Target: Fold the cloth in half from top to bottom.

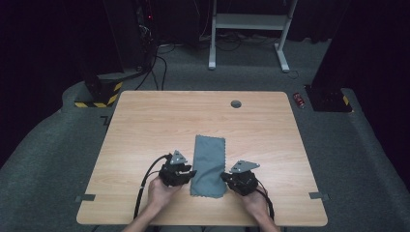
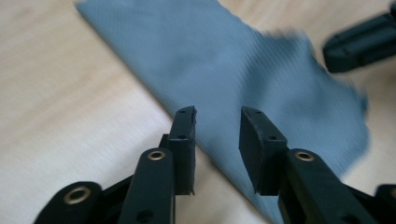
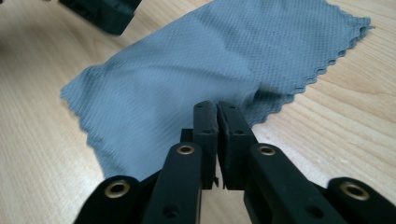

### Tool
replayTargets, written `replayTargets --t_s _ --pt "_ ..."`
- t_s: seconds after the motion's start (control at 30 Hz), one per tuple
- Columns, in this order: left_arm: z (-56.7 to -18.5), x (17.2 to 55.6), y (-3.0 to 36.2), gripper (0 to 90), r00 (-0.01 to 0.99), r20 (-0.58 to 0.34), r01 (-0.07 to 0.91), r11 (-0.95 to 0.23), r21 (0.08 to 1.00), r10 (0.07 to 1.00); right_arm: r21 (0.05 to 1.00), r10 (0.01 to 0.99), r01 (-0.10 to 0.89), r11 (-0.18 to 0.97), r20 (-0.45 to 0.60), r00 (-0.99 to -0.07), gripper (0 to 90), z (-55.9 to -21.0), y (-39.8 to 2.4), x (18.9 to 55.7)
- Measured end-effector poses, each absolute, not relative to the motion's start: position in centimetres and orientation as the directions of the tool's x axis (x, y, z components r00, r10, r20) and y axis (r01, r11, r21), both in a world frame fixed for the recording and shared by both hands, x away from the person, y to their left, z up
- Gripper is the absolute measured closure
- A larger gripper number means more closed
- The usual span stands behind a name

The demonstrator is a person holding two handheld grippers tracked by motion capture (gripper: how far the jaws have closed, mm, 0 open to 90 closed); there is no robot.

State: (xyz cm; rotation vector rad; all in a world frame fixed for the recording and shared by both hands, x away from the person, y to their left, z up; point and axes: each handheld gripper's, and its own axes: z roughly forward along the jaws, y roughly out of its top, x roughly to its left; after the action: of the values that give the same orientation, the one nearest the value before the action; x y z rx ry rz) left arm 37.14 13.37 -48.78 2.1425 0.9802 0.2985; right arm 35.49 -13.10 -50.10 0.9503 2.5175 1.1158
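A light wooden table [image 1: 145,125] carries one grey cloth [image 1: 209,166], folded into a long strip lying near the table's near edge, between the person's two hands. The high view takes in the floor, a white desk frame [image 1: 249,29] beyond the table and two tape marks at the near corners; the gripper views add the cloth's weave and scalloped edge. Both forearms come in from the near side, each hand holding one gripper angled inward toward the cloth. The left gripper [image 2: 217,126] hangs over the cloth's left edge, jaws parted with nothing between them. The right gripper [image 3: 217,116] sits at the right edge, jaws nearly together, apparently pinching the cloth's edge.
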Motion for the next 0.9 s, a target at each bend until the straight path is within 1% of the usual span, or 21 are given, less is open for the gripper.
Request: replayTargets --t_s 0.07,0.1,0.17,0.2,0.23,0.3,0.37,0.43,0.47,0.5,0.53,0.57,0.6,0.63,0.7,0.8,0.87,0.9 --pt "-48.2 39.3 13.2 61.7 0.661 -0.075 0.557 -0.421 0.716 0.747 0.725 0.639 0.471 0.502 0.056 -0.767 84.8 -50.0 -13.2 35.5" --pt "-48.2 39.3 13.2 60.7 0.661 -0.075 0.557 -0.421 0.716 0.747 0.725 0.639 0.471 0.502 0.056 -0.767 84.8 -50.0 -13.2 35.5" --pt "-47.9 41.1 13.0 59.6 0.651 -0.063 0.559 -0.421 0.714 0.757 0.724 0.653 0.48 0.495 0.055 -0.756 84.6 -49.9 -13.5 35.5" --pt "-47.9 41.1 13.0 59.3 0.651 -0.063 0.559 -0.421 0.714 0.757 0.725 0.658 0.482 0.492 0.053 -0.751 84.7 -49.9 -13.6 35.7" --pt "-48.0 42.4 12.8 59.2 0.642 -0.059 0.566 -0.421 0.709 0.764 0.726 0.672 0.492 0.481 0.056 -0.739 84.8 -49.8 -13.7 36.0" --pt "-48.1 43.0 12.8 59.3 0.635 -0.062 0.57 -0.413 0.71 0.77 0.727 0.681 0.498 0.473 0.057 -0.73 84.9 -49.8 -13.7 36.3" --pt "-48.2 44.3 12.8 59.1 0.624 -0.074 0.589 -0.406 0.699 0.778 0.732 0.709 0.521 0.439 0.073 -0.701 84.9 -49.7 -13.8 37.6" --pt "-48.5 45.3 12.8 59.1 0.6 -0.097 0.609 -0.374 0.699 0.794 0.732 0.719 0.531 0.426 0.082 -0.69 84.9 -49.7 -13.8 38.3" --pt "-48.8 46.3 12.6 58.2 0.588 -0.09 0.624 -0.38 0.683 0.804 0.736 0.735 0.541 0.406 0.089 -0.673 83.3 -49.6 -13.7 39.4" --pt "-48.8 46.3 12.6 58.0 0.588 -0.09 0.624 -0.38 0.683 0.804 0.738 0.744 0.546 0.397 0.09 -0.662 82.1 -49.6 -13.6 40.0" --pt "-48.9 46.7 12.5 58.0 0.579 -0.092 0.63 -0.373 0.681 0.81 0.738 0.744 0.546 0.397 0.09 -0.662 82.1 -49.6 -13.6 40.0" --pt "-49.0 47.1 12.5 56.8 0.57 -0.093 0.637 -0.367 0.678 0.816 0.739 0.763 0.557 0.379 0.092 -0.64 81.0 -49.5 -13.4 41.3" --pt "-49.1 47.6 12.4 56.8 0.564 -0.091 0.641 -0.366 0.675 0.82 0.739 0.763 0.557 0.379 0.092 -0.64 81.0 -49.5 -13.4 41.3" --pt "-49.1 48.3 12.2 56.4 0.555 -0.082 0.642 -0.362 0.676 0.828 0.739 0.78 0.572 0.356 0.102 -0.617 81.0 -49.4 -13.4 42.5" --pt "-49.1 48.6 12.1 56.3 0.546 -0.091 0.65 -0.353 0.673 0.833 0.738 0.789 0.58 0.345 0.107 -0.605 80.8 -49.4 -13.4 43.0" --pt "-49.3 49.8 11.8 55.2 0.53 -0.062 0.651 -0.359 0.669 0.846 0.728 0.819 0.61 0.313 0.118 -0.562 79.0 -49.5 -13.1 44.9" --pt "-49.4 50.0 11.7 54.8 0.521 -0.07 0.662 -0.351 0.662 0.85 0.725 0.824 0.616 0.309 0.12 -0.554 78.8 -49.5 -13.0 45.3" --pt "-49.5 50.3 11.6 54.3 0.518 -0.066 0.666 -0.354 0.657 0.853 0.718 0.833 0.627 0.301 0.123 -0.54 77.2 -49.7 -12.8 46.1"
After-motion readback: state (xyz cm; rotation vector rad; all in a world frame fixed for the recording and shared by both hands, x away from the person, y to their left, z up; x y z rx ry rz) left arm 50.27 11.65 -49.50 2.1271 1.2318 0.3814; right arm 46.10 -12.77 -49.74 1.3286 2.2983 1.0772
